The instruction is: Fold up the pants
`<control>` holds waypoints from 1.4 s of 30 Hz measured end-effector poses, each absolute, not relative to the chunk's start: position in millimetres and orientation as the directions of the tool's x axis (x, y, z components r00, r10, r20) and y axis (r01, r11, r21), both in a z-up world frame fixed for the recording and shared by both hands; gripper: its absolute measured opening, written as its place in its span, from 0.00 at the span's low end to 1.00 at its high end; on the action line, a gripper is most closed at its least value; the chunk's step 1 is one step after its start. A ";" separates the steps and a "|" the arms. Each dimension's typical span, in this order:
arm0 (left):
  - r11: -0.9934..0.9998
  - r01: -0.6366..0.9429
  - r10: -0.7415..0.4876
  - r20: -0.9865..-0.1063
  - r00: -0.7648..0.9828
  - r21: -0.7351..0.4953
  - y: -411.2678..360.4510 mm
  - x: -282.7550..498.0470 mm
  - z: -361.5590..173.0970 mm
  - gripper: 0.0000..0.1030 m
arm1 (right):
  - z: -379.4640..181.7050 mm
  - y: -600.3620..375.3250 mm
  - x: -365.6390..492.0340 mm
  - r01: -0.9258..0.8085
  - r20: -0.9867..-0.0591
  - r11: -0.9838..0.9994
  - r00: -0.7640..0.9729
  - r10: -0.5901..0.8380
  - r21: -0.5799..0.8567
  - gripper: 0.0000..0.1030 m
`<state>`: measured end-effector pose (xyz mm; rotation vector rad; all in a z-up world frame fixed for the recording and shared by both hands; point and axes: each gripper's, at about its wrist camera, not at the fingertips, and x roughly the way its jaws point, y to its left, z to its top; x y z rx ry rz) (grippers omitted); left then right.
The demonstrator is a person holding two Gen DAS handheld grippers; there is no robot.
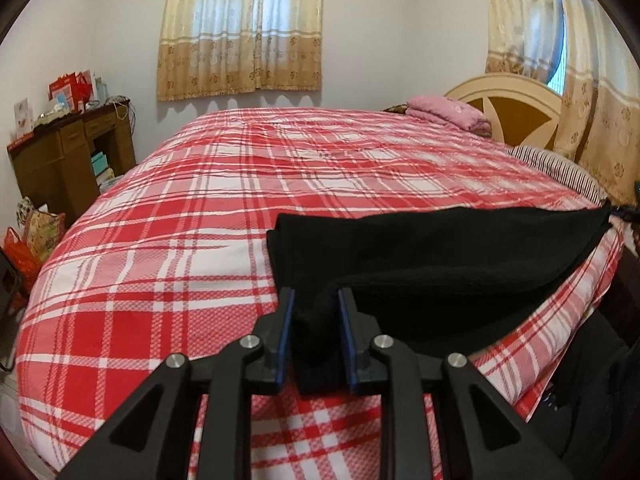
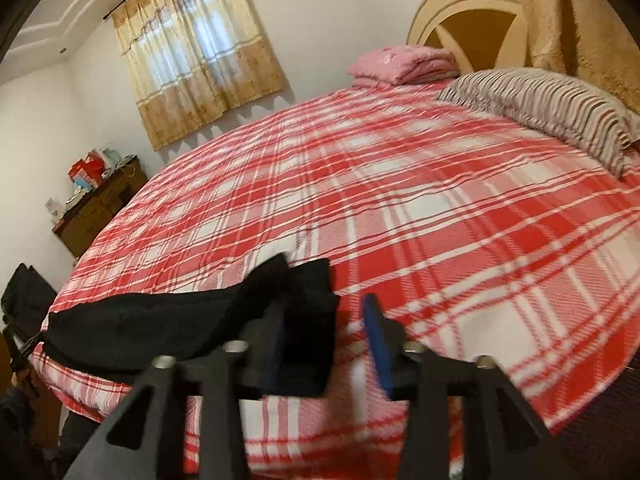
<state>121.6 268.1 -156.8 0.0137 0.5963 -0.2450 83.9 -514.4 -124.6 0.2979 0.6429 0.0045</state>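
From my left wrist camera I see the bed spread with a red-and-white plaid sheet [image 1: 168, 240], lightly rippled. Behind it stand a wooden desk [image 1: 68, 152] piled with boxes, shopping bags [image 1: 28, 236] on the floor beside it, a gold patterned curtain [image 1: 240, 28], a folded pink quilt [image 1: 448, 114], a striped pillow [image 1: 560, 168] and an arched cream headboard [image 1: 508, 96]. None of this lies between my grippers and the cloth; the pillow and quilt sit well apart, up at the head of the bed.

The black pants [image 1: 440, 256] lie along the near edge of the bed, long axis running across, from one gripper to the other. The fabric is thick, matte, fleecy, folded over on itself with a soft rounded edge.

My left gripper [image 1: 316, 308] has a bunched corner of the pants between its blue pads, which touch the cloth on both sides, so I read it as clamped. In the right wrist view, the right gripper [image 2: 328, 316] stands apart: the pants [image 2: 160, 328] drape against its left finger while the blue right pad [image 2: 376, 340] is clear of them. That view is blurred.
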 end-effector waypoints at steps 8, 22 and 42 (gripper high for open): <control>0.974 0.225 -0.167 -0.577 0.799 0.029 262.4 103.5 -157.5 0.27 | -78.1 -487.1 60.3 0.080 -0.503 0.971 0.863 0.046 0.225 0.52; 0.980 0.194 -0.134 -0.562 0.816 0.047 253.2 114.7 -160.4 0.19 | -111.9 -175.6 130.1 -0.564 -0.677 0.825 0.591 0.439 0.043 0.52; 0.981 0.185 -0.187 -0.540 0.821 -0.058 265.5 117.9 -160.0 0.14 | -209.1 -22.2 138.2 -0.749 -0.798 0.646 0.477 0.368 -0.150 0.24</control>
